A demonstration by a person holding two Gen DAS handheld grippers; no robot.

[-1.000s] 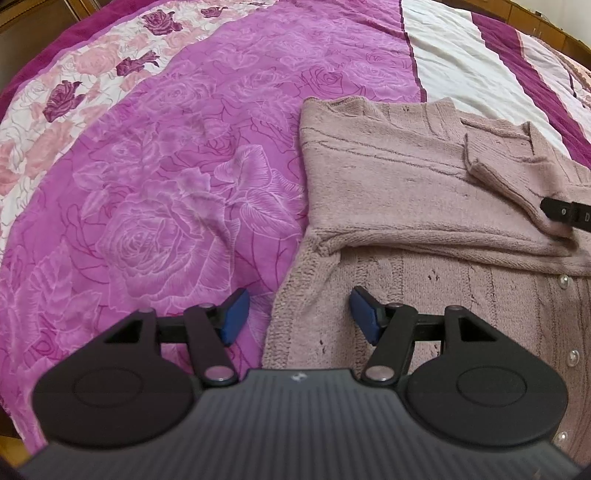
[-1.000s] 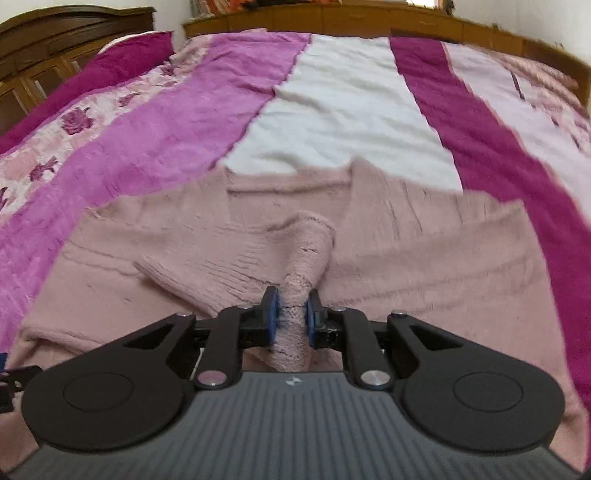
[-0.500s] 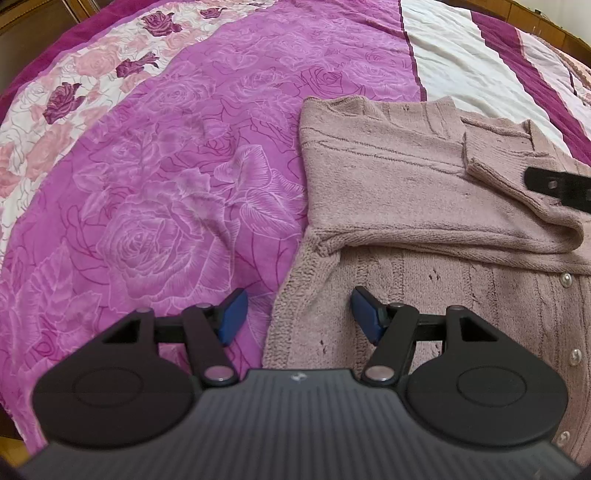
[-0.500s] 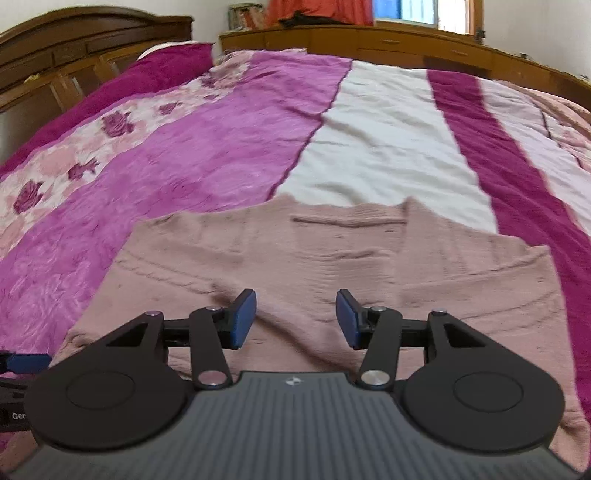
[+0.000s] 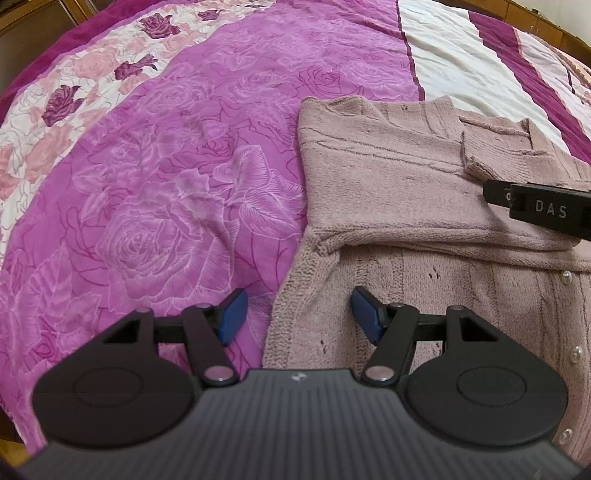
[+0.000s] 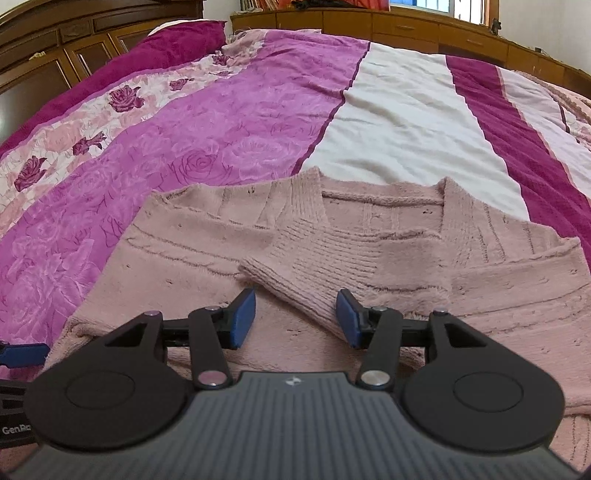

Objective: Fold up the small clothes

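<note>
Just below my left gripper (image 5: 295, 314), jaws apart and empty, runs the cardigan's (image 5: 388, 192) side edge, nearer than my released right gripper (image 6: 295, 317).

cardigan (image 6: 207, 258) lay flat on bedspread (image 6: 399, 122) | sleeve (image 6: 332, 266) lay folded across its chest | buttons (image 5: 567, 275) ran down its front, right of left gripper (image 5: 297, 314) | cabinets (image 6: 406, 26) stood behind bed

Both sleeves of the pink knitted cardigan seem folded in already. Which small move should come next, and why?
Probably close the left gripper on the pink knitted cardigan at its near side edge, which lies between the open jaws. The right gripper is open and empty, with the folded sleeve cuff lying flat.
</note>
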